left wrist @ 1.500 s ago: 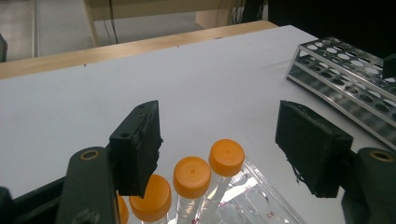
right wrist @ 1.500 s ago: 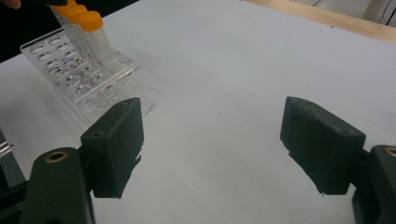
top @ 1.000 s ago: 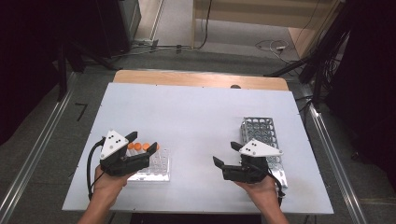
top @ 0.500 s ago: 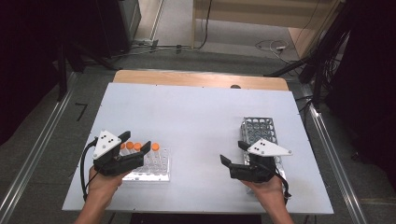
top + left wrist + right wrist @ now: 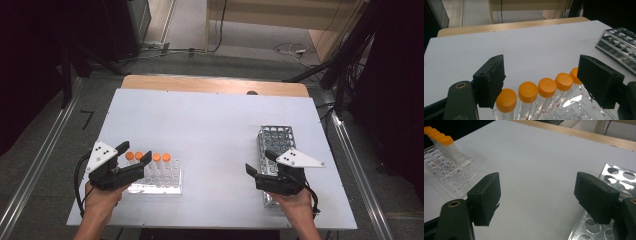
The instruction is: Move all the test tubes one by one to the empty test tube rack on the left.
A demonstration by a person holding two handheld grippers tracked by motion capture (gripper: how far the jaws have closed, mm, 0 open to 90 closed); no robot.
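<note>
Left tongs gape wide over a row of orange-capped tubes in a clear rack near the bench's front-left corner, gripping nothing yet. Right tongs, also wide open & empty, hover at the metal rack by the front-right edge. Approach step, apparently: next, left tongs must drop, centre on one cap w/o nudging neighbours, then close.

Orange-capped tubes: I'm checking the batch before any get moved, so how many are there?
5. The orange-capped tubes stand in one row along the far edge of the clear rack, between the open left tongs; the high view hides one.
</note>
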